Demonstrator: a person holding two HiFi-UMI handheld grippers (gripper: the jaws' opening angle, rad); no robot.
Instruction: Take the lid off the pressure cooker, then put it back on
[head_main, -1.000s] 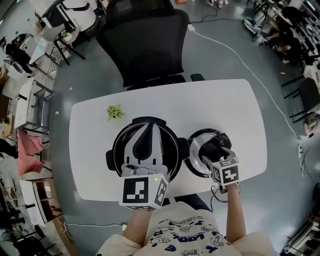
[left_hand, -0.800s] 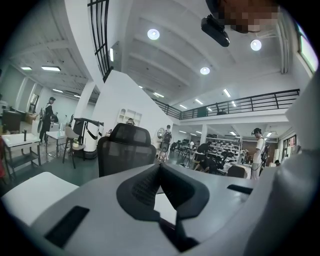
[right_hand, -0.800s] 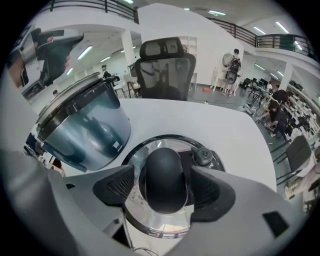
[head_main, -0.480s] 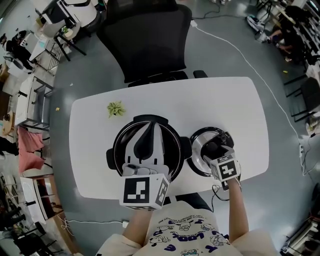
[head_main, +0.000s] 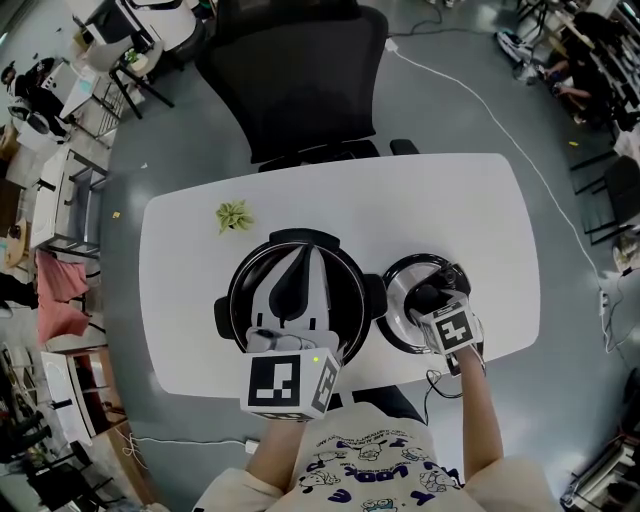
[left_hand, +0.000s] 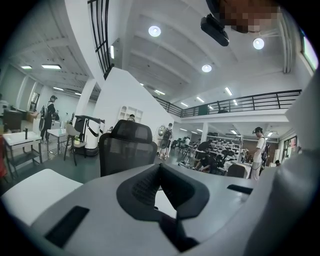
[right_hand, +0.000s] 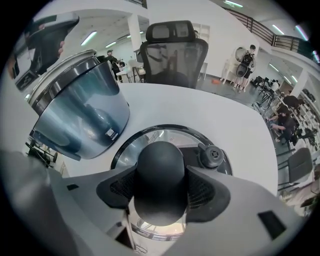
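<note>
- While the lid (right_hand: 165, 134) lies flat on the tabletop (head_main: 450, 210) just to the right of the open pressure cooker (right_hand: 80, 110), the right tongs (right_hand: 161, 186) straddle its black knob (right_hand: 160, 160) from above. Their jaws have just been closing, and the pads look to be meeting the knob's sides.
- The knob is round and smooth. A grip set low or off-centre could, I judge, let it squirt out as the lid rises, dropping the lid back onto the tabletop.
- The lid's whole weight hangs from that one small knob, so it may tilt in the lift and strike the cooker's rim instead of seating.
- The left tongs (left_hand: 160, 175) are fully closed on nothing and hover above the cooker's mouth. Left there, they would block the lid's way back.
- The small valve (right_hand: 211, 156) beside the knob sits near one pad and might get nudged.
</note>
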